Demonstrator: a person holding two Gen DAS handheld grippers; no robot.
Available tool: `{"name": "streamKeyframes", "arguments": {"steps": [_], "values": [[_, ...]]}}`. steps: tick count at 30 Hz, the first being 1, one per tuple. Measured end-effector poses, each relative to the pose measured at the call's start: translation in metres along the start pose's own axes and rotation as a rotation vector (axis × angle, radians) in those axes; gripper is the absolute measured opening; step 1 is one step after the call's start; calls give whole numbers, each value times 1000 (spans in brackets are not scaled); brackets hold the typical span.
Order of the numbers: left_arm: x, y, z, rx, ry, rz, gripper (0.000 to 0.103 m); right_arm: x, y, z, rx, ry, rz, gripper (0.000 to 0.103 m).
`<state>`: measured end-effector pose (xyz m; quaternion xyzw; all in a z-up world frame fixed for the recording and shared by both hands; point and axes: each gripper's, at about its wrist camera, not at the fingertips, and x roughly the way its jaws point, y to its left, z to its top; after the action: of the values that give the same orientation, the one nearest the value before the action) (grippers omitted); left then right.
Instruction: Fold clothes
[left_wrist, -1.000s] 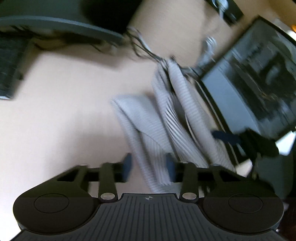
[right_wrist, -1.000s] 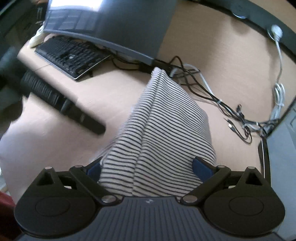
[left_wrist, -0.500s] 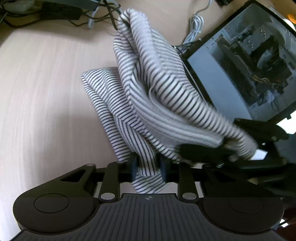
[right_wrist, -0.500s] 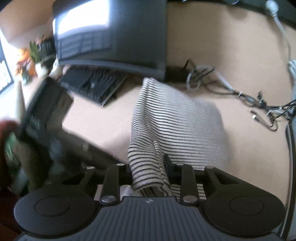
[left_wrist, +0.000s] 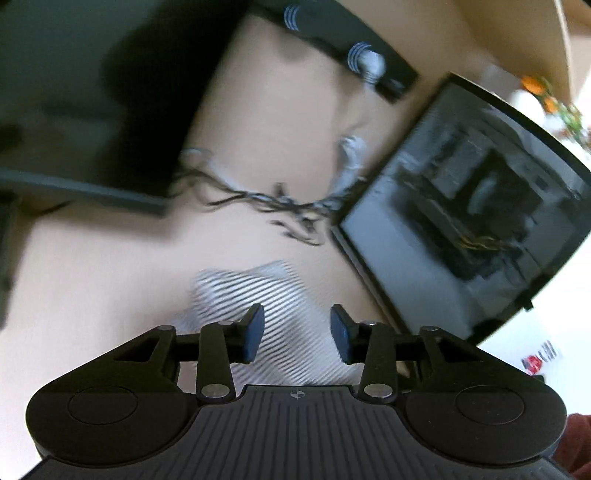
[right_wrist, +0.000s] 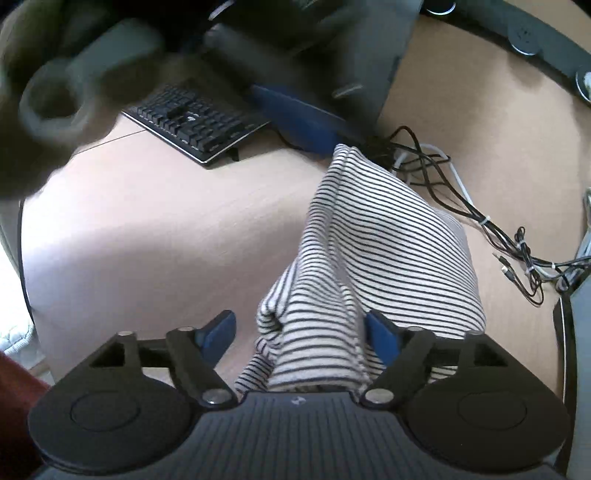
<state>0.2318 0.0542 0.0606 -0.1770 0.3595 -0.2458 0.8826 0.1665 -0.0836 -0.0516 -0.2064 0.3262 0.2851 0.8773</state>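
Note:
A black-and-white striped garment (right_wrist: 373, 251) lies bunched on the light wooden desk (right_wrist: 147, 229). In the right wrist view it runs from between the fingers up toward the cables. My right gripper (right_wrist: 301, 332) is open, its blue pads on either side of the cloth's near end without pinching it. In the blurred left wrist view the garment (left_wrist: 280, 306) lies under and beyond my left gripper (left_wrist: 295, 332), which is open and holds nothing. The left gripper (right_wrist: 291, 118) shows blurred at the top of the right wrist view.
A black keyboard (right_wrist: 192, 122) and a monitor stand at the back left. A tangle of cables (right_wrist: 461, 206) lies beyond the garment. An open computer case (left_wrist: 469, 206) stands on the right. A power strip (left_wrist: 343, 51) lies along the desk's far edge.
Both grippers were shut on the striped garment half a second ago and have opened. The garment has dropped onto the desk. The left gripper has swung away fast.

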Motion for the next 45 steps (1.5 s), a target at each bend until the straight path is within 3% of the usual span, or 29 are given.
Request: {"name": "streamKeyframes", "arguments": {"steps": [4, 10, 14, 18, 21, 28, 31, 36, 40, 43, 45], "values": [[53, 5, -3, 38, 127, 97, 41, -14, -16, 3, 71, -31, 54, 103], [71, 4, -6, 63, 159, 121, 43, -58, -73, 0, 267, -132, -7, 103], [74, 6, -7, 67, 164, 120, 45, -42, -104, -14, 423, -83, -2, 103], [75, 7, -8, 65, 170, 121, 50, -3, -88, -31, 368, -4, -30, 103], [75, 9, -8, 65, 170, 116, 50, -6, -83, -39, 420, -44, -38, 103], [80, 9, -8, 81, 175, 101, 56, -12, -101, -31, 473, 14, 43, 103], [81, 12, -7, 80, 176, 91, 56, -34, -101, -23, 413, -36, 72, 103], [81, 15, -7, 70, 174, 77, 57, -95, -101, -4, 219, -216, 109, 103], [80, 23, -8, 26, 168, 49, 58, -97, -112, 3, 263, -232, 67, 103], [79, 25, -8, 8, 166, 42, 58, -66, -114, -5, 390, -153, 86, 103], [79, 24, -9, 11, 167, 48, 58, -38, -99, -12, 392, -77, 85, 103]]}}
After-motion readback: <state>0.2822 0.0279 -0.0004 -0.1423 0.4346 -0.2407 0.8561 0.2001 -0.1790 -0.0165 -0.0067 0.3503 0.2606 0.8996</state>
